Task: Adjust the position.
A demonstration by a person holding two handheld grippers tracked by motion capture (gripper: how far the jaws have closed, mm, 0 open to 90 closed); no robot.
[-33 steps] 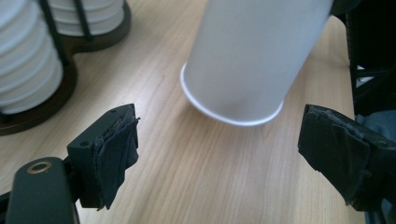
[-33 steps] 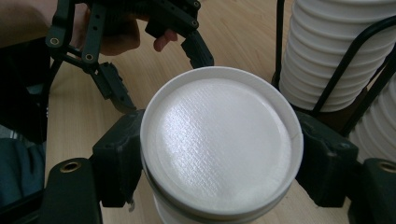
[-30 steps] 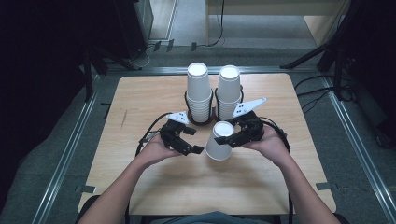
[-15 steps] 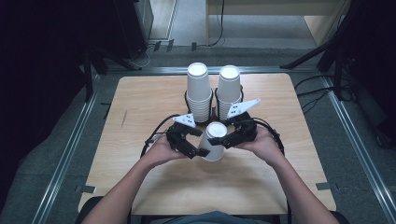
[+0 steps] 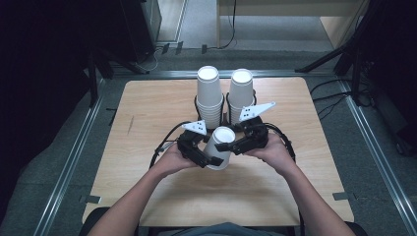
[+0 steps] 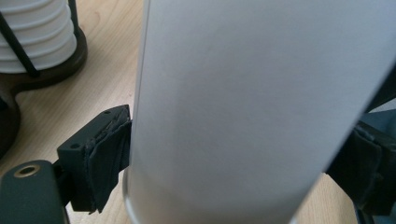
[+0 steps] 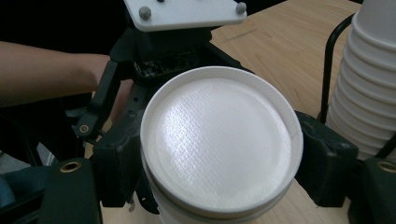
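A white paper cup is held upside down and tilted above the table, between both hands. My left gripper is shut on its lower wall near the rim; in the left gripper view the pads press on the cup wall. My right gripper is shut on the cup's upper end just below the base. The right gripper view looks straight at the round base, with the jaws on either side. A second edge under that base hints at nested cups; I cannot tell for sure.
Two tall stacks of white cups stand upside down in a black wire holder just behind the grippers. Cables loop around both hands. Bare wood lies to the left, right and front.
The hands have come together. My left gripper moved right and closed on the cup, which shifted slightly left with the right gripper.
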